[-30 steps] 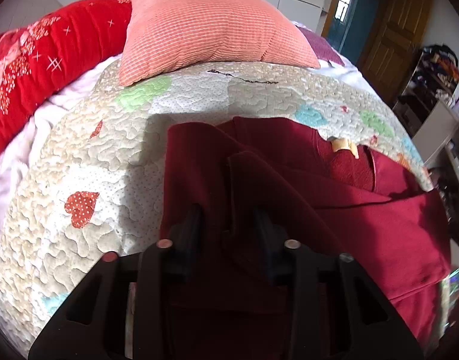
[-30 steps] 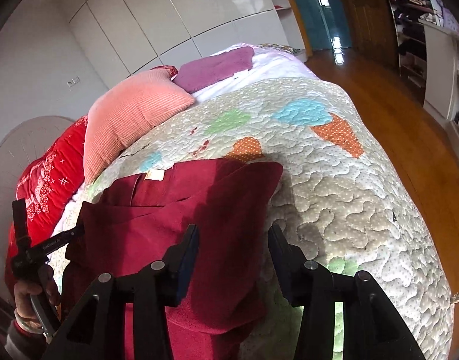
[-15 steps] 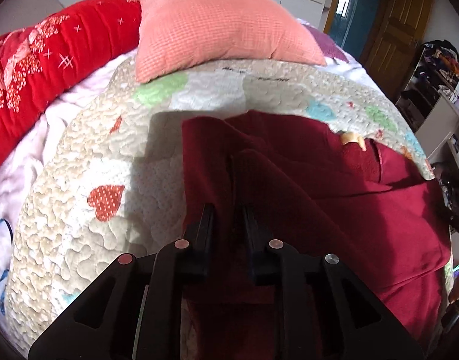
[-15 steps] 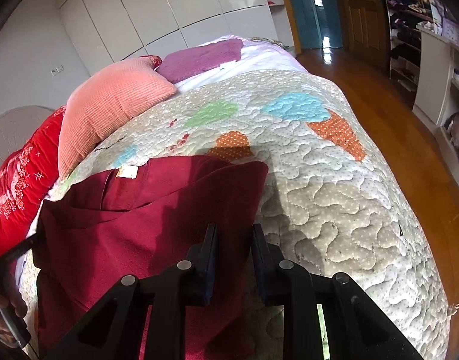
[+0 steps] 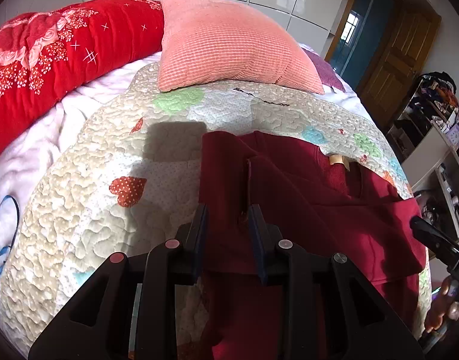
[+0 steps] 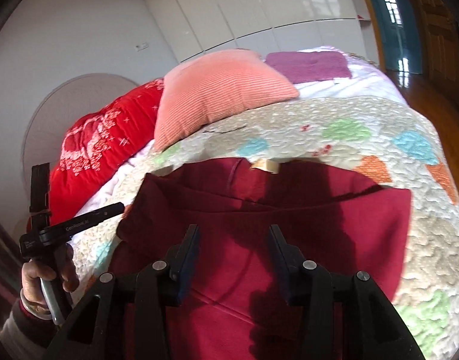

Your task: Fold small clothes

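**Burgundy top lies half-folded as both claws let go**

Burgundy knit top (image 5: 304,210), soft and matte, lies spread on the cream quilted bedspread with coloured heart patches (image 5: 94,210), neck end towards the pillows, its tan neck label (image 5: 339,159) showing at the collar. Both side flaps are already turned in over the middle, so the garment sits as a narrowed panel, probably ready for a crosswise fold.

Left claw (image 5: 227,225) hovers low over the left-hand flap and its jaws have just been opening. They stand apart now, and a raised seam ridge of cloth runs up between them, but the pads do not seem to press on it. That reads as a release: the flap is laid where it belongs and the claw frees it.

Over on the other side, the right claw (image 6: 232,252) points down at the middle of the top (image 6: 289,234). Its jaws have also just been opening, and they stand wide with only flat fabric beneath them, nothing pinched. The left tool (image 6: 73,228) shows at the bed's edge in this view, held in a hand (image 6: 46,276).

Behind the garment a salmon-pink ribbed cushion (image 5: 229,45) and a red floral quilt roll (image 5: 49,54) sit well clear, leaving the working patch free. My guess for the next move: grab the hem and bring it towards the collar.
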`<action>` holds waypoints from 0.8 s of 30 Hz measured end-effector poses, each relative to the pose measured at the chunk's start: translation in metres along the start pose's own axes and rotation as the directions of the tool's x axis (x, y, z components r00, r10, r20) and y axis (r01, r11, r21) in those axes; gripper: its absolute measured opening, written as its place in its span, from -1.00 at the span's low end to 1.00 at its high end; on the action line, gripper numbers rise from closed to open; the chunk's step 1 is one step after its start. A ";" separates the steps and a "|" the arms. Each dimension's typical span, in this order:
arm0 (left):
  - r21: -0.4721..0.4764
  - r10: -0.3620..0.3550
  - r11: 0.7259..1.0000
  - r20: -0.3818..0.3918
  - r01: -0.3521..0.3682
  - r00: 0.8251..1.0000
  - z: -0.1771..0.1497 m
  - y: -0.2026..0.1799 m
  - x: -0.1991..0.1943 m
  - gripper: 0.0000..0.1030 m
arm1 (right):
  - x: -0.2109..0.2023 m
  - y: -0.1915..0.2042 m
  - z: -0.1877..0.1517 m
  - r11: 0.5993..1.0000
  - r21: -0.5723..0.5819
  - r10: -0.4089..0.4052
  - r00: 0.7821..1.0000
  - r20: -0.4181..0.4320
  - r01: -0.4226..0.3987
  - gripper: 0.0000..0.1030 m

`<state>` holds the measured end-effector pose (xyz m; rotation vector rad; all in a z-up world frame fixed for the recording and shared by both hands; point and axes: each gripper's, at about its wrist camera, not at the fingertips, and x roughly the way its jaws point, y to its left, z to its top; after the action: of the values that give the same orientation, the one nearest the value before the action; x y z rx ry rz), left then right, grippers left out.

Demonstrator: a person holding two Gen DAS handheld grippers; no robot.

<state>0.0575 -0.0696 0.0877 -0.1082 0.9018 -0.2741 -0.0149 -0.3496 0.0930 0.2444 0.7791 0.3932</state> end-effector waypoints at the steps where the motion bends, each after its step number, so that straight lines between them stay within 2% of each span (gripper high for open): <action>1: -0.002 -0.005 1.000 0.003 0.005 1.000 -0.005 0.001 -0.002 -0.48 | 0.014 0.010 0.003 1.000 -0.022 0.009 1.000 -0.010 -0.009 -0.15; 4: 0.029 0.010 1.000 -0.017 -0.009 1.000 -0.016 0.001 -0.002 -0.48 | 0.058 0.033 0.011 0.998 -0.061 0.005 0.998 -0.062 -0.009 -0.20; 7: 0.047 0.036 0.998 -0.017 -0.035 0.999 -0.021 0.007 -0.004 -0.48 | 0.080 0.055 0.014 0.995 -0.085 0.050 0.995 -0.087 -0.058 -0.30; 10: 0.005 0.033 0.999 -0.009 -0.033 0.999 -0.022 0.021 -0.010 -0.48 | 0.088 0.078 0.013 0.986 -0.113 0.116 0.990 -0.076 -0.124 -0.30; 12: -0.027 0.030 0.999 -0.001 -0.030 1.000 -0.024 0.028 -0.014 -0.48 | 0.100 0.092 0.008 0.979 -0.138 0.137 0.985 -0.103 -0.150 -0.30; 17: -0.080 0.018 0.997 0.032 -0.016 0.999 -0.037 0.041 -0.026 -0.48 | 0.140 0.104 -0.007 0.975 -0.178 0.098 0.974 -0.206 -0.135 -0.30; 19: -0.104 -0.002 0.995 0.042 0.006 0.999 -0.043 0.045 -0.028 -0.48 | 0.148 0.102 -0.009 0.975 -0.183 0.090 0.976 -0.198 -0.128 -0.30; 20: -0.116 -0.011 0.993 0.043 0.015 0.999 -0.045 0.047 -0.028 -0.48 | 0.149 0.103 -0.009 0.976 -0.187 0.077 0.979 -0.190 -0.113 -0.35; 21: -0.126 -0.017 0.992 0.044 0.022 0.999 -0.047 0.049 -0.027 -0.48 | 0.148 0.102 -0.007 0.979 -0.183 0.058 0.980 -0.190 -0.093 -0.65; 22: -0.130 -0.020 0.991 0.043 0.025 0.999 -0.048 0.050 -0.025 -0.48 | 0.144 0.103 -0.006 0.981 -0.166 0.069 0.978 -0.197 -0.103 -0.78; 24: -0.126 -0.018 0.992 0.041 0.023 0.999 -0.048 0.051 -0.023 -0.48 | 0.131 0.110 -0.005 0.976 -0.160 0.117 0.974 -0.194 -0.149 -0.83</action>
<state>0.0155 -0.0133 0.0647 -0.2401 0.8783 -0.2331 0.0377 -0.1939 0.0456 0.0973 0.9066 0.6147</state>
